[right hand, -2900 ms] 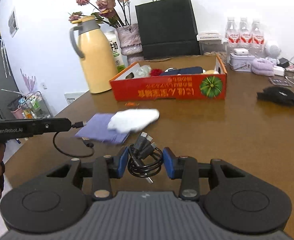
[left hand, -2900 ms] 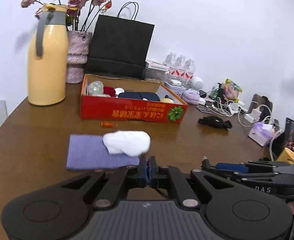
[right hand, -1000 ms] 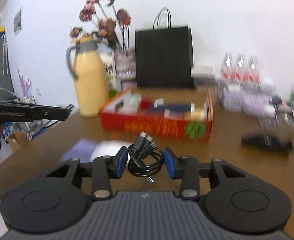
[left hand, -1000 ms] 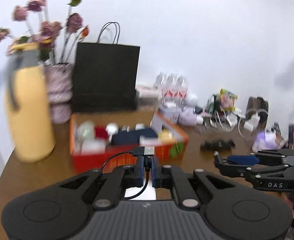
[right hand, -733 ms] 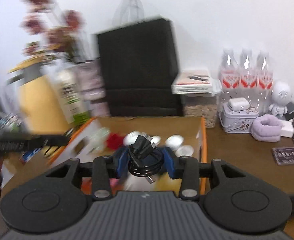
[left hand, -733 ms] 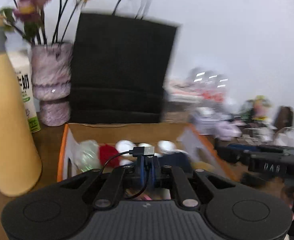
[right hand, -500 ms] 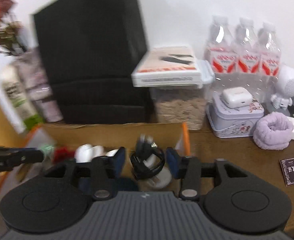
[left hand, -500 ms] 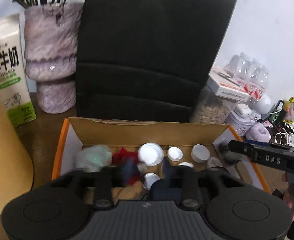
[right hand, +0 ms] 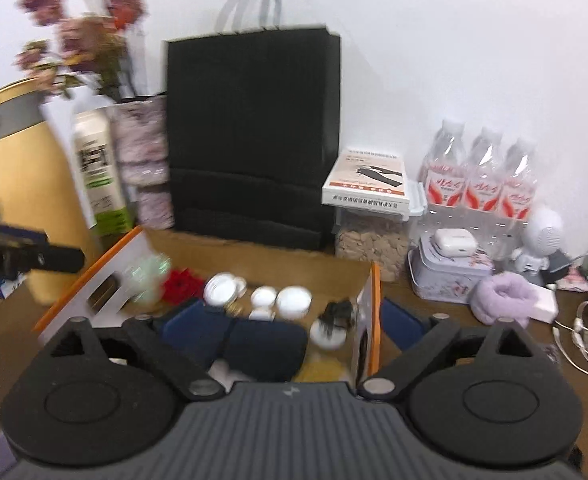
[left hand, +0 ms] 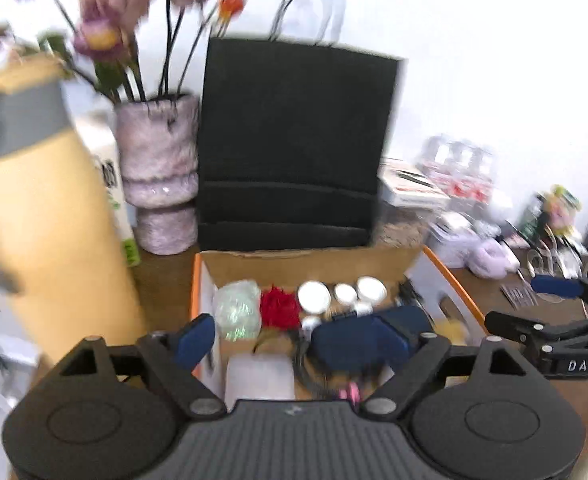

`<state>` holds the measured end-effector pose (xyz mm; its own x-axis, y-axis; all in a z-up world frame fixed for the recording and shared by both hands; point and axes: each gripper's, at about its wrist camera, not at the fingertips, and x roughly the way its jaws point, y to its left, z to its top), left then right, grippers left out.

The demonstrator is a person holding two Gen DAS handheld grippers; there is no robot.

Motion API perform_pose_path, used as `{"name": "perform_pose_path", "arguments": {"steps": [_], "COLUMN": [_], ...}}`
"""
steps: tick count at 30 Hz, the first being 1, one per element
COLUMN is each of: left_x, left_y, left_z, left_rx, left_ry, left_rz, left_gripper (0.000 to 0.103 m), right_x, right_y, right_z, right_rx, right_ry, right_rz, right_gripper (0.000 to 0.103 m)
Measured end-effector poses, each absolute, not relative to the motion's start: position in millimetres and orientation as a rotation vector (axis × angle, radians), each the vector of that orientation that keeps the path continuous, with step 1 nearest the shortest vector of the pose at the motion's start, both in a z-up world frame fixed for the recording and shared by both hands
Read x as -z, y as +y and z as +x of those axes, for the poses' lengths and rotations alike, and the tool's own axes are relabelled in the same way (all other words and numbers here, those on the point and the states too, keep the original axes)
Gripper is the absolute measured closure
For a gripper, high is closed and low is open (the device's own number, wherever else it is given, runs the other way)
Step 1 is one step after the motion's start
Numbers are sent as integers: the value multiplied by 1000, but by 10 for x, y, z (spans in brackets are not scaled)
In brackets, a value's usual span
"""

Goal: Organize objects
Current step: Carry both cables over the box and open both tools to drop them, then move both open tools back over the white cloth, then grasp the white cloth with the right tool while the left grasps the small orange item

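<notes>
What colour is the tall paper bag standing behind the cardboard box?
Black; the paper bag shows best in the right wrist view.

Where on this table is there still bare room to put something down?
Bare wood shows between the yellow jug and the orange box, and right of the box before the purple scrunchie. The box floor and the back row by the bottles are crowded.
</notes>
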<state>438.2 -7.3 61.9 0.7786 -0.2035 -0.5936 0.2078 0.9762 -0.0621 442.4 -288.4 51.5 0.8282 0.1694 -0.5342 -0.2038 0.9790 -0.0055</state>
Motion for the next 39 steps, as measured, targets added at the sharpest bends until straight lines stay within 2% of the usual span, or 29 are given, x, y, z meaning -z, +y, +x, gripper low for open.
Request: {"name": "perform_pose_path", "arguments": {"steps": [2,9,12,16,20,28,33,35,39], "left_x": [-637,-276,-24,158,169,266,302,330,431], "left_y": [-47,139,228,436,431,468,482,481,417], "left_z": [3827,1856,1210,804,693,935,1545,1910,2686], "left_rx": [281,342,287,229,231,196,213,221,246], "left_ry": [570,469,500,598,583,589,572,593,616], "left_rz": [54,8,-7,-76,-80,-90,-62,-55,-4], "left_gripper": [11,4,3,3,3,4,11,21,32], "right_x": [-483,-136,37,74,52,99,192,222,298], "right_y": [-2875,-2814,-2881,-3059,-3032,-2748,-2594,-2519,-2294], "right_z": [3933,1999,1218,516,339,596,1115,1383,2021], "right_rx": [-219,-271,-259,-205,-162,-183,-214,-239,-304], "right_ry": [538,493,502,538,554,512,532,528,545], "right_rz": [-54,-34,-42,-41,-62,-71,-92,-106,-125], "right_gripper": [4,0,0,0,0,0,0,1,3]}}
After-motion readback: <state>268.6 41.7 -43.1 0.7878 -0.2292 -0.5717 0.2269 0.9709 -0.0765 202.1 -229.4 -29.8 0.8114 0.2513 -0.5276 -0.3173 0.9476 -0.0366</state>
